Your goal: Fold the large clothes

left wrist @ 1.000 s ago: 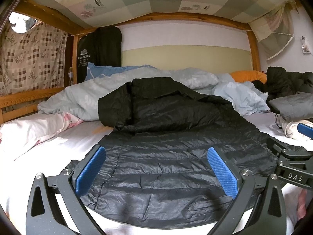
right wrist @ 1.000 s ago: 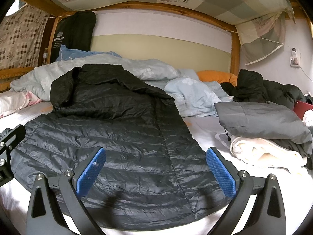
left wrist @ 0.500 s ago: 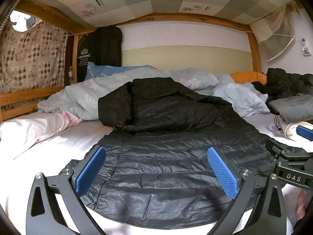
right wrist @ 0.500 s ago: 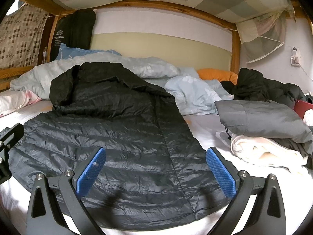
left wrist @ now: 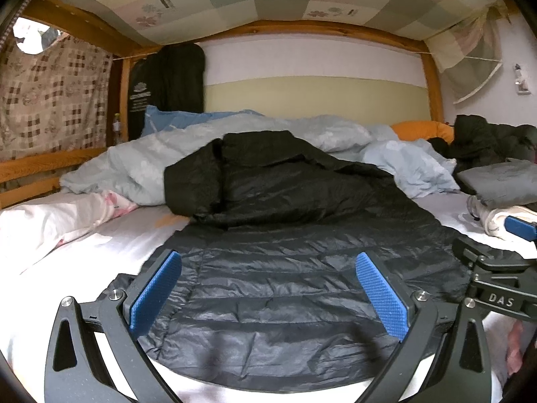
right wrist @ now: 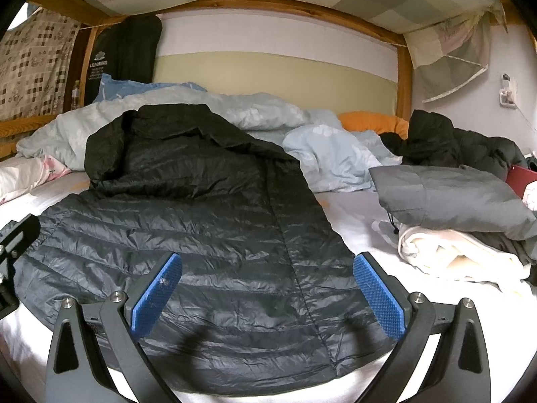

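A long black quilted down jacket (left wrist: 278,252) lies lengthwise on the white sheet (left wrist: 110,245), hem nearest me, its top draped over a pale blue duvet (left wrist: 134,168). My left gripper (left wrist: 268,292) hovers open just above the hem's left half, blue pads (left wrist: 156,294) wide apart and empty. In the right wrist view the same jacket (right wrist: 201,235) fills the middle, with my right gripper (right wrist: 266,294) open over the hem's right corner. The right gripper's black body (left wrist: 493,282) shows at the left view's right edge.
A folded grey garment (right wrist: 449,198) sits on cream cloth (right wrist: 459,255) at the right. Behind it lie a dark coat (right wrist: 449,141) and an orange pillow (right wrist: 372,121). A pink-white pillow (left wrist: 50,218) and wooden rail (left wrist: 40,164) bound the left. The bunk's wooden frame hangs overhead.
The right gripper, seen from the left wrist, has sunk slightly. The jacket lies as before.
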The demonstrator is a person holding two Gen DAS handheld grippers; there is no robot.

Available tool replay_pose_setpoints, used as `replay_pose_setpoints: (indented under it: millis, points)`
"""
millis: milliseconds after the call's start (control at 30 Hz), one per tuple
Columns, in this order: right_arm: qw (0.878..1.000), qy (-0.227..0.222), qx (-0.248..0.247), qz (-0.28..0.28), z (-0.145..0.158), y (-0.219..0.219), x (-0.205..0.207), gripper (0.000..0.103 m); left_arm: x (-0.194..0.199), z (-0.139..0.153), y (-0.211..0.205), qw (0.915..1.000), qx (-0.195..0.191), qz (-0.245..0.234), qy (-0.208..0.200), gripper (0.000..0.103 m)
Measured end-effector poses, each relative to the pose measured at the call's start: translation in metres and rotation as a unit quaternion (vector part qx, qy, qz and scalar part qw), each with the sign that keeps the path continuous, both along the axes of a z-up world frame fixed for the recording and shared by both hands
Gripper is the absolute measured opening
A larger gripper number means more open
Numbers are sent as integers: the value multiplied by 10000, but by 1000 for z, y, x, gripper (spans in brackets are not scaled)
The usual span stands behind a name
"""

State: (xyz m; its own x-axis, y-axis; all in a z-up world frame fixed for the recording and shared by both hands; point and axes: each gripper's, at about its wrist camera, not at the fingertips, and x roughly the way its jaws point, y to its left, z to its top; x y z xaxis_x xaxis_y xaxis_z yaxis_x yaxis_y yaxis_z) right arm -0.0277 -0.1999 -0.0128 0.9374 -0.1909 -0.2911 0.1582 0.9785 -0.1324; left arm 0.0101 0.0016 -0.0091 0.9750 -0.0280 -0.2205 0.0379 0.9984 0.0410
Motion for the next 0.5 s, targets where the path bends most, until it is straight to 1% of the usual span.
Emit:
replay_pose_setpoints:
  millis: [67,100,233,267,300,333,367,400,433,467,500]
  points:
    - [10000,-20,11,-30,0,0,-1,103,2,-1,1,9999,-42,-110,48,103]
    - [10000,-28,9,-57,-1,1,-2,103,1,0,1,10000,-49,-84,21,103]
    - [10000,-1,60,-37,-1,0,-6,103,-13,1,2,9997,-49,95,-241,103]
    - [10000,11,75,-44,-1,1,-7,103,-15,1,4,9995,-78,108,-293,103]
    - [9999,38,138,41,-1,0,-8,103,-15,2,6,9995,-156,16,-284,103]
    - [9995,86,240,161,0,-5,-7,103,-12,2,10,9995,-255,-55,-167,103]
    - [9988,157,391,241,0,-10,-7,103,-9,3,13,9995,-301,-24,-31,103]
    - [9985,188,468,202,0,-13,-8,103,-7,4,18,9994,-320,0,103,103]
    - [9980,171,572,185,2,-19,-13,103,-11,7,22,9995,-298,-8,120,103]
    - [9977,99,637,212,5,-22,-19,103,-18,12,25,9997,-237,0,26,103]
    - [9975,-13,661,260,9,-25,-26,103,-27,20,29,9997,-165,49,-162,103]
